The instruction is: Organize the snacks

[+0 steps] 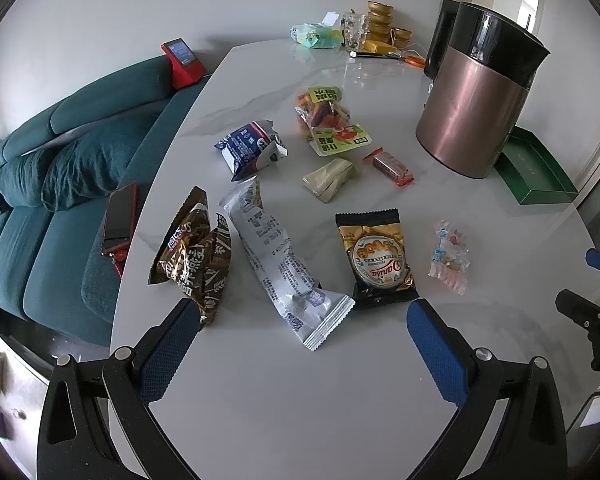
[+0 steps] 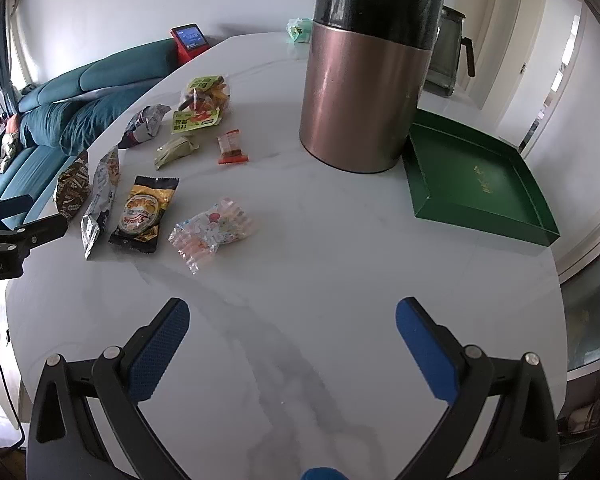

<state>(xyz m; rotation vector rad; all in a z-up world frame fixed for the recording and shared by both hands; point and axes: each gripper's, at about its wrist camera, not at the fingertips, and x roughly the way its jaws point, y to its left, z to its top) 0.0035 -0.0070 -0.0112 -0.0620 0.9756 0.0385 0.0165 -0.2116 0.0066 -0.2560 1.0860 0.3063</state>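
- A copper-coloured canister [image 2: 360, 92] with a black lid stands upright on the white marble desk [image 2: 320, 300].
- A glass jug [image 2: 448, 56] stands behind it.
- A patterned glass [image 1: 355, 32] and stacked gold bowls [image 1: 380, 20] sit at the far edge.
- A teal sofa [image 1: 60, 184] runs alongside, carrying a red phone [image 1: 120, 220].

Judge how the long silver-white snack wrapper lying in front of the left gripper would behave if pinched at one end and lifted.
The long silver-white wrapper would probably flop and sag, since its film is creased and bent along its length. It looks light, its crimped end lying flat on the table. The glossy film may slip between the pads, so a pinch on the crimped seam seems safer.
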